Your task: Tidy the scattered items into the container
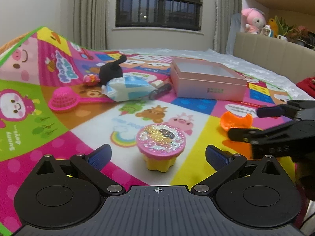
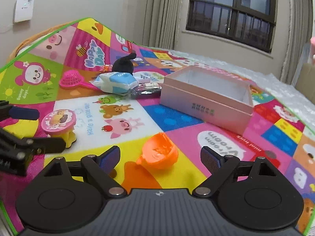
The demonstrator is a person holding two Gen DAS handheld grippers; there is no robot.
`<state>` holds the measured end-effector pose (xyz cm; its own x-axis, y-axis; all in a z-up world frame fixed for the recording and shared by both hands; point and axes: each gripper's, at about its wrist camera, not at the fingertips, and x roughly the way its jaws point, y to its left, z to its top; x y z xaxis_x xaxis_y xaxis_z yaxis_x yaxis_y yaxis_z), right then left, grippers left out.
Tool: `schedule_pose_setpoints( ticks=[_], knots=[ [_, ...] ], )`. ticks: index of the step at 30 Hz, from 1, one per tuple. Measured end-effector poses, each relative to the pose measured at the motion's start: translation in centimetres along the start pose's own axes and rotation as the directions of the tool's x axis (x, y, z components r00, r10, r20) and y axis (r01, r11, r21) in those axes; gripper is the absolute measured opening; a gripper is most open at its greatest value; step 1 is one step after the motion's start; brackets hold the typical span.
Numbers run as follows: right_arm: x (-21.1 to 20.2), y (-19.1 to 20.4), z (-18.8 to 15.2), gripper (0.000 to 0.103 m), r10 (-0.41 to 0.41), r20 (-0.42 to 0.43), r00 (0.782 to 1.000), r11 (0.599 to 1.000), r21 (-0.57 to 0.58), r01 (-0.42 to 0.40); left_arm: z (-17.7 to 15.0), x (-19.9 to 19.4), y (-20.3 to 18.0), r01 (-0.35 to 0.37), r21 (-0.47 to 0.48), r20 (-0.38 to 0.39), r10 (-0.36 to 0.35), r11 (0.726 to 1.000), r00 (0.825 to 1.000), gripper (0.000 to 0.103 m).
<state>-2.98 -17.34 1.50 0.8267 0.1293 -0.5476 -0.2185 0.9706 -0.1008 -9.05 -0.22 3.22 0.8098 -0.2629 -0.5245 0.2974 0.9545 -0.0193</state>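
Note:
An open pink box stands on the colourful play mat. My left gripper is open, with a pink-and-yellow toy stool standing between its fingertips. My right gripper is open around an orange toy bowl. Farther back lie a pink toy strainer, a white-and-blue packet, a black sock, a dark glittery wrapper and a small red toy.
The play mat covers a bed and rises over a hump at the left. A beige headboard with plush toys stands at the right. A window and curtains are behind. The right gripper shows at the right of the left wrist view.

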Motion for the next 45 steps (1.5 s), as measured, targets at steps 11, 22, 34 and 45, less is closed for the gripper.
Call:
schedule_pose_setpoints(
  ticks=[11,22,34,45],
  knots=[
    [0.4,0.0,-0.3,0.05,0.015,-0.056,0.998,1.0,0.024,-0.013,0.5,0.7,0.4,-0.038,-0.024,0.016,0.038,0.999,0.999,0.103],
    [-2.6,-1.7,-1.4,0.05,0.0,-0.046,0.999,0.999,0.038,0.002,0.8,2.4,-1.6,-0.037,0.075,0.012,0.037,0.996,0.999,0.075],
    [-1.5,-1.5,-2.4,0.057,0.004,-0.057,0.998,1.0,0.02,-0.003,0.8,1.6,-1.9,-0.044,0.085,-0.007,0.045,0.995,0.999,0.061],
    [-2.6,-2.7,-1.7,0.047,0.008,-0.068,0.998,1.0,0.011,-0.007,2.3,1.6,-3.2,0.088,0.108,-0.001,-0.089,0.99,0.996,0.061]
  ],
)
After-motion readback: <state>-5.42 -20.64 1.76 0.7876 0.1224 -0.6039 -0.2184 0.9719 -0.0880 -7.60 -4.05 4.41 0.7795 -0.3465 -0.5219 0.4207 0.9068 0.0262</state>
